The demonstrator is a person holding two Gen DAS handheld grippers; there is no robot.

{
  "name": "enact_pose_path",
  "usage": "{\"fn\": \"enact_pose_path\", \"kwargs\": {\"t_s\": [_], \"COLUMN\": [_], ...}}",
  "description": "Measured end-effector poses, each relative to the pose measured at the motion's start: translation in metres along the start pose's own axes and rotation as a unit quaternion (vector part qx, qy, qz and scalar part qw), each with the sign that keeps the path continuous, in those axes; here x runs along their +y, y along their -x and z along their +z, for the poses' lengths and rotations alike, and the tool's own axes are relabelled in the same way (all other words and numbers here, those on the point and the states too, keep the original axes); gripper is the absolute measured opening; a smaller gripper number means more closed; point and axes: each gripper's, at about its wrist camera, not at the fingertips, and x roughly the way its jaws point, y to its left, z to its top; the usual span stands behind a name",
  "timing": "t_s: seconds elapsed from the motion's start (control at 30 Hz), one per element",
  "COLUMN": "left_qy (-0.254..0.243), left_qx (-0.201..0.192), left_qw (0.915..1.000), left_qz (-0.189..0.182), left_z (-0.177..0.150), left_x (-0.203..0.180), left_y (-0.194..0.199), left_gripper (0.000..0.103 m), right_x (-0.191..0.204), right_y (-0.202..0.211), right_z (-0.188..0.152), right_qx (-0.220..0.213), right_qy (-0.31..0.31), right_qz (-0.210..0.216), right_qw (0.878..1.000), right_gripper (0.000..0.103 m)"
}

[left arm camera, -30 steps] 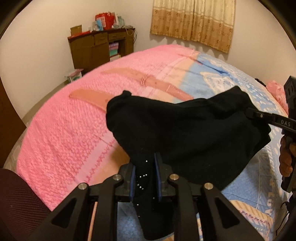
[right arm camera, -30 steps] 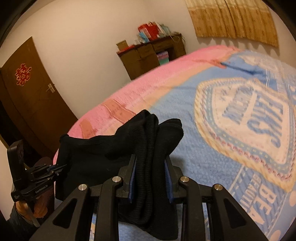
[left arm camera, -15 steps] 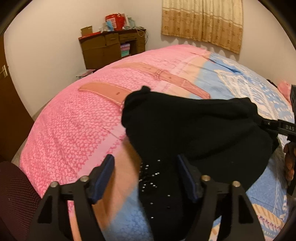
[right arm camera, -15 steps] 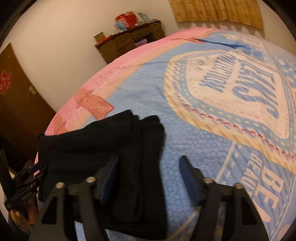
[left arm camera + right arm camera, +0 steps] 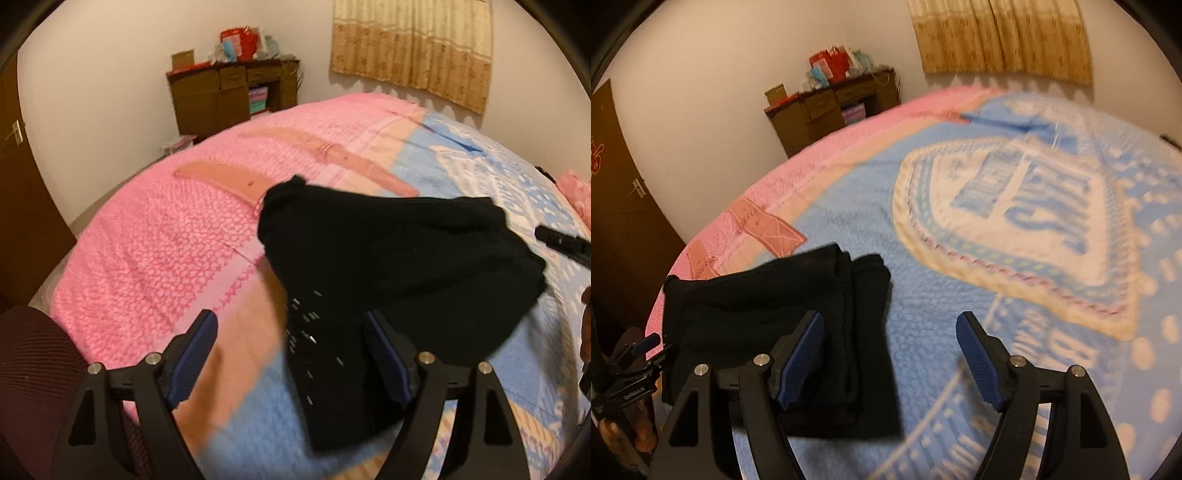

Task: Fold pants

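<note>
Across the bedspread, near its front edge, black pants lie folded crosswise, one end between each widening, unclamped pair: left gripper, right gripper.

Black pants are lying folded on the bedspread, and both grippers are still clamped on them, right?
Not quite. The black pants do lie folded on the bedspread, but both wrist views show the left gripper and right gripper opening, pads off the fabric.
</note>
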Motion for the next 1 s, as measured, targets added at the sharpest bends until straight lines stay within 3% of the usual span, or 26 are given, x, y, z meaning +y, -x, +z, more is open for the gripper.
{"fn": "enact_pose_path", "kwargs": {"t_s": [0.13, 0.3, 0.5, 1.0], "left_qy": [-0.021, -0.014, -0.014, -0.029], "left_qx": [-0.026, -0.057, -0.086, -0.116], "left_qw": [0.9994, 0.9981, 0.9958, 0.9918], "left_qz": [0.004, -0.015, -0.027, -0.044], "left_z": [-0.006, -0.012, -0.018, -0.024], "left_x": [-0.01, -0.013, -0.016, -0.033], "left_y": [0.041, 0.093, 0.13, 0.16], "left_gripper": [0.083, 0.083, 0.084, 0.086], "right_x": [0.014, 0.043, 0.079, 0.099], "right_y": [0.046, 0.108, 0.16, 0.201], "right_z": [-0.006, -0.032, -0.065, -0.101], "right_qx": [-0.029, -0.074, -0.115, -0.135], "right_qy": [0.008, 0.023, 0.063, 0.068], "right_qz": [-0.001, -0.001, -0.007, -0.016], "right_qw": [1.0, 0.997, 0.991, 0.988], "right_gripper": [0.076, 0.076, 0.076, 0.076]}}
